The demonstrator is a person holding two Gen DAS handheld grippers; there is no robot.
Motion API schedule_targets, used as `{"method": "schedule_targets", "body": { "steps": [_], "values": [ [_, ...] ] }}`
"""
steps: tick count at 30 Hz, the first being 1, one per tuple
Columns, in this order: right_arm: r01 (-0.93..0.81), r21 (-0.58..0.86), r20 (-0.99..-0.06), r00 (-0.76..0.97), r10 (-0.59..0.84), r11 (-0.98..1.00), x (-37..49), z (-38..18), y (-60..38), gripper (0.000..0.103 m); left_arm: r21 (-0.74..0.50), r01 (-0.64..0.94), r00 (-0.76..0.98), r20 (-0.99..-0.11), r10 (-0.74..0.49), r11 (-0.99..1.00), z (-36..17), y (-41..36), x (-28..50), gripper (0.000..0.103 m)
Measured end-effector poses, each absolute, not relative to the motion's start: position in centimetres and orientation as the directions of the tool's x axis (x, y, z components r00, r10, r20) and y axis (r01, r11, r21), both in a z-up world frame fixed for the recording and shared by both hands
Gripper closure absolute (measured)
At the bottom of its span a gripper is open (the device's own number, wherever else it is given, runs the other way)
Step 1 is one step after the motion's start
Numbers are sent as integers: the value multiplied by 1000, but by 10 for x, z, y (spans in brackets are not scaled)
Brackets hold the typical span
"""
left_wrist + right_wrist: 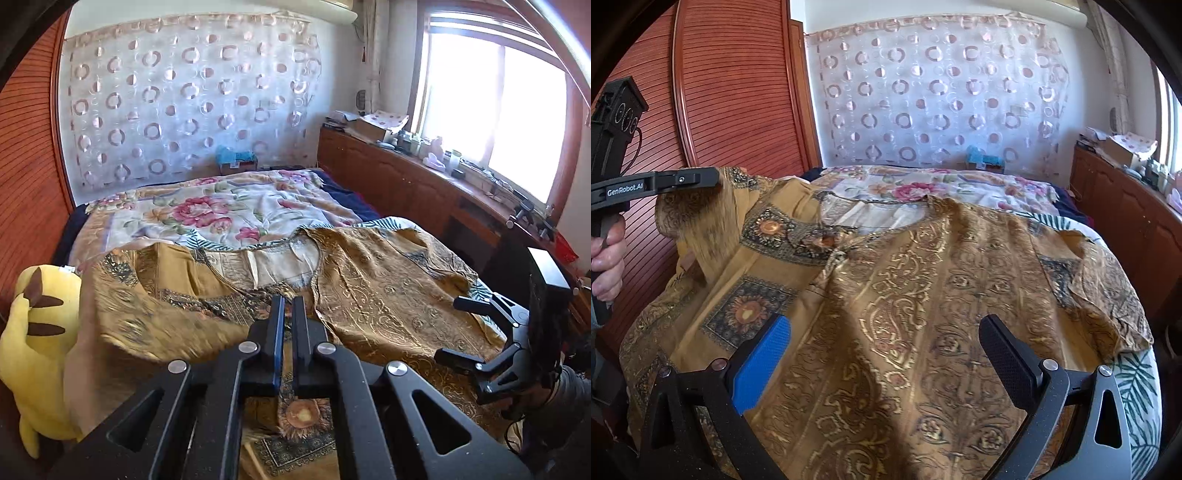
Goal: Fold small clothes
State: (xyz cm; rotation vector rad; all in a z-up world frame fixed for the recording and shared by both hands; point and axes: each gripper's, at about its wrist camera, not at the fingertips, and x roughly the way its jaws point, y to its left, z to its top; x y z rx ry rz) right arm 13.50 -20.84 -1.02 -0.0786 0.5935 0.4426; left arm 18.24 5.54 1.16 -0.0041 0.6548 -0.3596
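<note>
Right wrist view: left tool (716,177) pinches the mustard garment (905,295), lifted; right tool (886,332) spread above it.

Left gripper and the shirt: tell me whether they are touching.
Touching. In the right wrist view the left gripper is shut on a lifted fold of the shirt, and cloth hangs from its fingers.

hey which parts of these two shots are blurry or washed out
Left wrist view: the window is blown out white, and the garment smears near its left edge. Right wrist view: the cloth hanging from the left gripper is motion-blurred; the rest is sharp.
</note>
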Motion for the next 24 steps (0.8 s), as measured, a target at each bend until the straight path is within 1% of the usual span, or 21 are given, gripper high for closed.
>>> {"method": "schedule_targets", "body": {
  "steps": [1,3,5,6,7,8,9,11,15,18,21,24],
  "values": [
    [-421,54,-560,738,377,905,136,-10,-210,1,-115,321,732,-599,-323,940,11,59,181,96],
    [-418,55,-564,736,374,907,137,-10,-212,1,-102,302,746,-594,-302,948,13,63,176,68],
    [-419,54,-567,734,373,906,137,-9,-210,1,-101,287,760,-581,-291,953,18,67,171,57],
    [-422,52,-568,733,374,905,137,-8,-208,1,-109,277,765,-576,-288,955,19,72,167,47],
    [-428,50,-567,731,378,902,138,-6,-206,1,-114,259,771,-574,-277,959,19,77,164,39],
    [-436,46,-566,730,383,899,137,-4,-204,1,-118,247,777,-570,-269,962,18,82,162,26],
    [-445,42,-565,728,388,895,138,-3,-201,1,-123,235,784,-562,-263,964,16,90,158,22],
    [-472,37,-565,717,408,881,141,2,-195,1,-128,212,788,-563,-247,969,11,102,150,21],
    [-543,11,-570,687,451,840,151,9,-177,1,-133,135,791,-582,-187,982,-6,125,139,21],
    [-596,-1,-573,658,488,803,158,15,-155,5,-125,91,786,-600,-149,988,-18,138,135,21],
    [-650,9,-581,615,533,760,169,19,-128,10,-112,54,788,-605,-111,992,-27,149,130,21],
    [-704,25,-589,563,579,710,174,23,-99,15,-128,35,790,-604,-106,991,-31,157,128,21]
  ]
}}
